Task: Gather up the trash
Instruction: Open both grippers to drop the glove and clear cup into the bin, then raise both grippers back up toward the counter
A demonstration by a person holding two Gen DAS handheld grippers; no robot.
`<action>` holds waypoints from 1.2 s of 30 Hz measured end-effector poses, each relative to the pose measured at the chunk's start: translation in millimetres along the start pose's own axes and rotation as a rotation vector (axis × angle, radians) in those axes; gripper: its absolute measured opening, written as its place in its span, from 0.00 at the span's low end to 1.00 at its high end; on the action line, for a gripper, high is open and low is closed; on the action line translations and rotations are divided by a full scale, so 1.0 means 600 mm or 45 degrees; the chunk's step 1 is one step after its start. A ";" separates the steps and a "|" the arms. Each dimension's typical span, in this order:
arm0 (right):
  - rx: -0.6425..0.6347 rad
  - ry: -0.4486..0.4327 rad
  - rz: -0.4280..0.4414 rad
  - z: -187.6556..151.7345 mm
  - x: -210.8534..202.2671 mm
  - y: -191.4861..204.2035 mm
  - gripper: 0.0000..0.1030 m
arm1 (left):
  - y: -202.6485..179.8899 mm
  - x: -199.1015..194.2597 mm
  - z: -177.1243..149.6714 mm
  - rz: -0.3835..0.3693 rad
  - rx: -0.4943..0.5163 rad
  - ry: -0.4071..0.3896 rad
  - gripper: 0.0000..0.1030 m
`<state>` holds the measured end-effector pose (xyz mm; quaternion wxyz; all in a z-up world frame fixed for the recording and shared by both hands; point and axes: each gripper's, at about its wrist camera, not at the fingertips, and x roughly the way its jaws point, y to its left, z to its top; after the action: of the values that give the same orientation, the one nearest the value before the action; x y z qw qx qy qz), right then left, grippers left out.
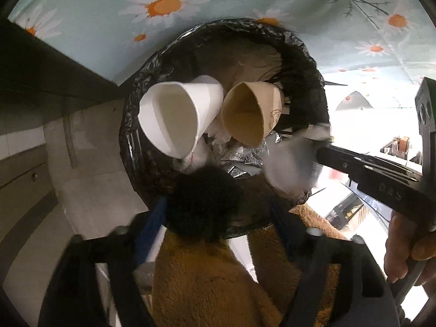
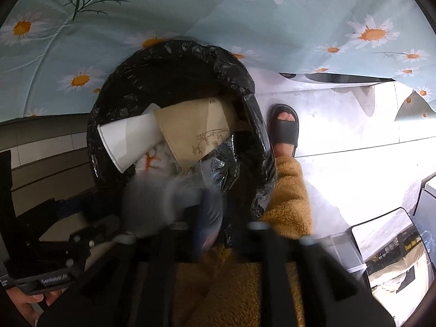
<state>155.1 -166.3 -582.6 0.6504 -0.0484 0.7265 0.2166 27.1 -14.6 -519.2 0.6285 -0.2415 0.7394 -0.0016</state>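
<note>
A bin lined with a black bag (image 1: 308, 62) (image 2: 114, 87) holds a white foam cup (image 1: 177, 117) (image 2: 128, 139), a brown paper cup (image 1: 250, 111) (image 2: 196, 130), crumpled foil (image 1: 245, 158) and tissue. My left gripper (image 1: 215, 218) is open just over the bin's near rim, a dark blurred lump between its fingers. My right gripper (image 2: 218, 226) is open over the bin's near edge. A blurred pale, crumpled piece of trash (image 1: 288, 160) (image 2: 152, 201) is at its left fingertip, over the bin. The right gripper shows in the left wrist view (image 1: 324, 152).
A light blue daisy-print cloth (image 1: 109, 13) (image 2: 245, 27) hangs behind the bin. A foot in a black sandal (image 2: 283, 128) stands right of the bin on the pale floor. Mustard fleece trousers (image 2: 286, 201) are close below both grippers. A dark cabinet (image 1: 41, 68) is on the left.
</note>
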 end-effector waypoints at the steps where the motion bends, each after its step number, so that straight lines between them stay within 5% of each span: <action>1: 0.005 -0.012 -0.001 0.001 -0.003 0.001 0.56 | 0.002 -0.001 -0.001 -0.005 -0.011 0.003 0.79; 12: 0.027 -0.050 0.090 0.000 -0.050 -0.008 0.56 | 0.014 -0.047 -0.015 -0.003 -0.045 -0.039 0.79; 22: -0.035 -0.132 0.182 -0.027 -0.180 0.001 0.61 | 0.011 -0.154 -0.045 -0.109 -0.075 -0.129 0.79; 31: -0.256 -0.363 0.180 -0.067 -0.337 0.062 0.77 | -0.016 -0.304 -0.082 -0.134 0.024 -0.258 0.80; 36: -0.328 -0.498 0.215 -0.072 -0.447 0.085 0.78 | -0.027 -0.400 -0.087 -0.132 0.023 -0.375 0.86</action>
<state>137.5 -193.4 -308.3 0.7467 -0.0273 0.5545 0.3663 6.8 41.5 -280.1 0.7314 -0.2712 0.6257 -0.0053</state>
